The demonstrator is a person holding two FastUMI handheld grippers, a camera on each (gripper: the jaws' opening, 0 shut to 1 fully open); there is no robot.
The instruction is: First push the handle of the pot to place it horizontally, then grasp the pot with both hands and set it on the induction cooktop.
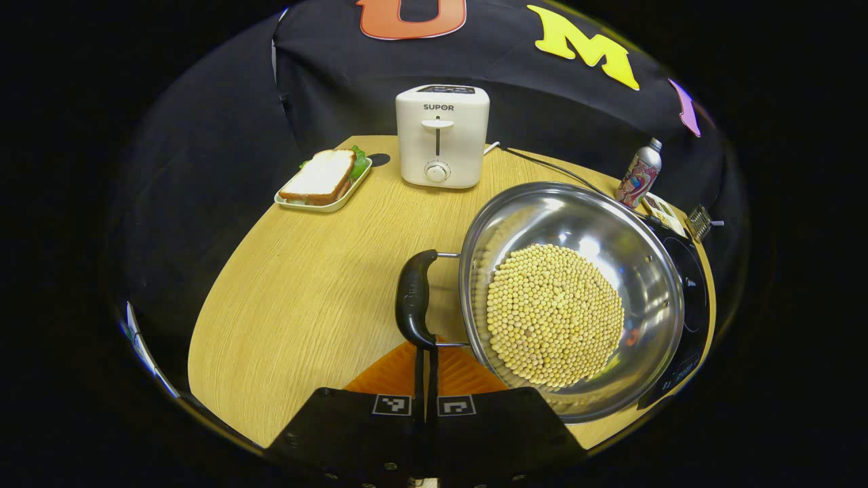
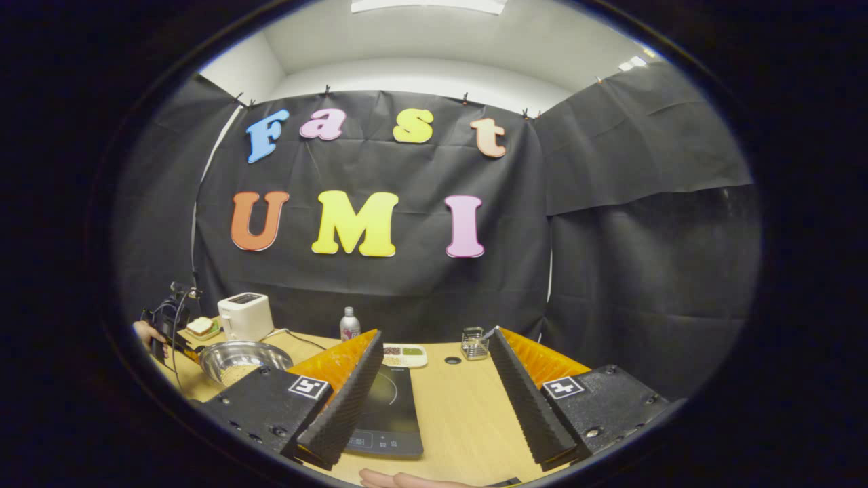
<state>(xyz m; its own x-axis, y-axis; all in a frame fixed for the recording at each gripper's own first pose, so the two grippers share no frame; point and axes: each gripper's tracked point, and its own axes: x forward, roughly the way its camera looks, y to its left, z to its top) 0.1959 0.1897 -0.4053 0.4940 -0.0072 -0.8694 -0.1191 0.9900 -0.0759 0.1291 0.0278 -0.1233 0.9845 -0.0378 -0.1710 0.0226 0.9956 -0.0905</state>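
Note:
A steel pot full of yellow beans sits on the wooden table. Its black handle points to the left in the left gripper view. My left gripper is shut, its fingertips touching the near end of the handle. The black induction cooktop lies just right of the pot. In the right gripper view my right gripper stands wide open above the cooktop with nothing between its fingers. The pot is far to its left, with the other gripper beside it.
A white toaster and a sandwich on a tray stand at the back. A bottle, a small dish and a wire holder sit behind the cooktop. A hand lies at the near table edge.

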